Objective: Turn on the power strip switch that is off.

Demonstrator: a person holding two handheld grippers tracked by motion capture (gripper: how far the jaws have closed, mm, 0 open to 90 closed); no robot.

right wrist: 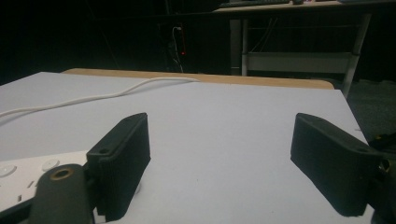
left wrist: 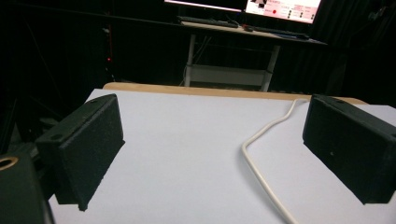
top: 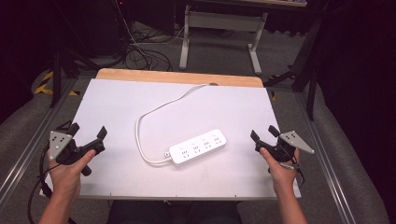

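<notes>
Resting at the lower left of the high view, the left gripper (top: 86,131) is held in the person's left hand (top: 67,175) above the near-left corner of the white table (top: 116,107); its two black jaws stand wide apart and hold nothing, and the grey three-cornered plate sits on its top; a dark cable hangs down from it at the frame's bottom left. In the left gripper view the jaws rise at the left and right edges of the picture with bare white surface between them, and a white cord (left wrist: 261,163) runs from the upper right down to the bottom, closer to the right jaw; it is not touching either one.

In the middle of the high view lies the white power strip (top: 197,146), flat on the table and turned a little diagonally, well apart from both grippers; its cord loops out from its left end, curves up and goes to the far edge of the table, where a strip of wood shows.

At the lower right of the high view the right gripper (top: 264,133) is held in the right hand (top: 280,170); its jaws are also spread and empty. In the right gripper view a corner of the power strip shows at the lower left, behind the left jaw.
</notes>
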